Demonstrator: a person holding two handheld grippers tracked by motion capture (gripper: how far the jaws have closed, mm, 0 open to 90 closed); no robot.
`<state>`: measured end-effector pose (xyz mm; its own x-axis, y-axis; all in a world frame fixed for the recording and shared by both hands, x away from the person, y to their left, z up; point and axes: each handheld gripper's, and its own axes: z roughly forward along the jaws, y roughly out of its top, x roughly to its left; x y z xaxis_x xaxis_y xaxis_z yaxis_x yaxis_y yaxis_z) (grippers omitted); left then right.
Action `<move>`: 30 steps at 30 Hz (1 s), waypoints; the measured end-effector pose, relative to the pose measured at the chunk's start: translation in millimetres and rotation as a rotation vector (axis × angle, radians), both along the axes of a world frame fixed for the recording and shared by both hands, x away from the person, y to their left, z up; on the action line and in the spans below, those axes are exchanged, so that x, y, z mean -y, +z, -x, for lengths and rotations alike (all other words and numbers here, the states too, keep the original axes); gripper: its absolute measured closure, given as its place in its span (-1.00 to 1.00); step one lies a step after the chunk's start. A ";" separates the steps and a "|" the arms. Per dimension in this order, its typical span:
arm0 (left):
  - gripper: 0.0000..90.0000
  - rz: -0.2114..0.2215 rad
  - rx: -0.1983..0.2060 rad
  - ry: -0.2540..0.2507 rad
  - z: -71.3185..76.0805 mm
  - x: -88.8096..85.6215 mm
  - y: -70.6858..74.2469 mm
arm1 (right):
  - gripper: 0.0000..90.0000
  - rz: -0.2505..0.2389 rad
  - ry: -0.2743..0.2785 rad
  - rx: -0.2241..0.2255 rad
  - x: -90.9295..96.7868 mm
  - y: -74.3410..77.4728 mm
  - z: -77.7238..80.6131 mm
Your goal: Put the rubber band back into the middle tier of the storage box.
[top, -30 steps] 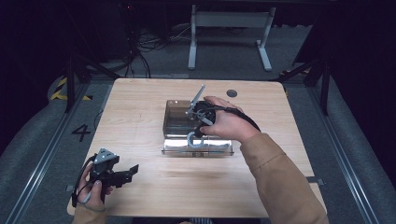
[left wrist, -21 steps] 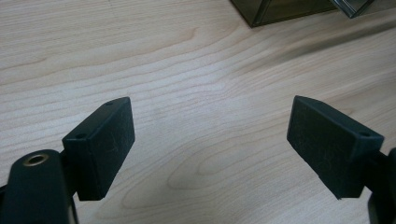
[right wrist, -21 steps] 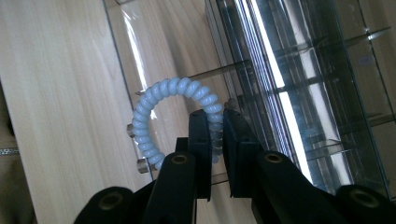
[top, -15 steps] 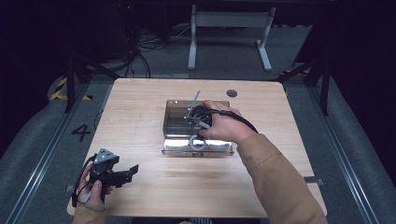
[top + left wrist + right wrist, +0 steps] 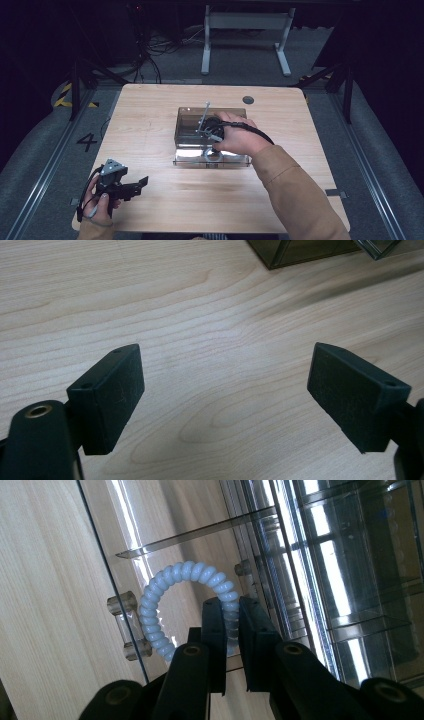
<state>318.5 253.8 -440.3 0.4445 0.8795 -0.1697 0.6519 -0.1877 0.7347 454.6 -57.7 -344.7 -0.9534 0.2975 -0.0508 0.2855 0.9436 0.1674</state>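
Note:
A pale blue spiral ring (image 5: 152, 615), like a coiled hair tie, hangs from my right gripper (image 5: 231, 607), whose jaws are shut on one side of its loop. It hangs just over the clear flat panel (image 5: 165, 525) of a see-through box. In the high view the right gripper (image 5: 211, 146) points down at the box's near part, with the ring (image 5: 213, 156) below it. The smoky box (image 5: 187, 129) stands mid-table. My left gripper (image 5: 139, 185) rests at the table's near left, open, with bare wood between its jaws (image 5: 225, 390).
The wooden table (image 5: 150, 110) has a dark round grommet (image 5: 248, 100) near its far edge. A corner of the smoky box (image 5: 300, 250) is at the top of the left gripper view. Beyond the table stand metal desk legs (image 5: 205, 50) and cables on a dark floor.
The right gripper with the ring has shifted slightly toward the near side of the box and tipped a little. The left gripper has stayed put.

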 end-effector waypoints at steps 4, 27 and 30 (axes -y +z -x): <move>-0.65 0.000 0.000 -0.001 -0.1 0.0 0.0 | 0.81 -0.012 -0.008 -0.008 0.8 -0.8 0.1; -0.65 -0.004 0.001 -0.003 -0.3 0.1 0.2 | 0.65 -0.149 0.000 0.031 13.7 27.1 7.7; -0.65 -0.004 0.001 -0.003 -0.2 0.2 0.3 | 0.64 -0.177 0.000 0.046 18.0 35.2 10.4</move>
<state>318.7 253.6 -440.0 0.4475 0.8789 -0.1652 0.6503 -0.1930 0.7348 444.2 -75.7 -309.5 -0.9512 0.3059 -0.0414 0.2739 0.8983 0.3435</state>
